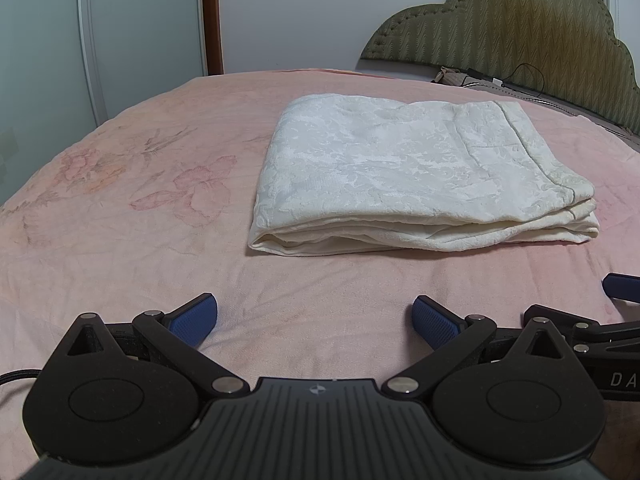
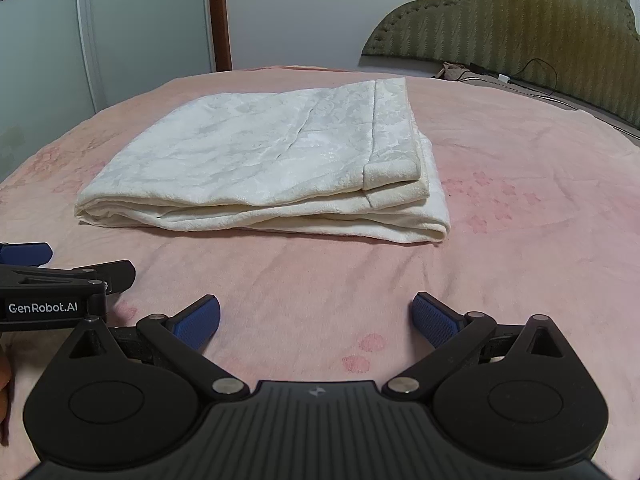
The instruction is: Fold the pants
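Left gripper, right gripper both spread wide, empty | folded cream pants straight ahead, apart | long axis left-right | neither clearly nearer

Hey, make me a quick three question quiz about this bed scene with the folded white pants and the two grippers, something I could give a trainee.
1. True or false: the left gripper is clamped on the white pants.
2. Multiple choice: the pants lie (A) spread flat in one layer, (B) folded into a stacked rectangle, (C) hanging off the bed's edge.
3. Short answer: what do the pants rest on, and what stands at its far right end?

Key
1. False. Its blue fingers stand wide apart over bare blanket, as do those of the right gripper.
2. B.
3. A pink floral blanket; an olive padded headboard.
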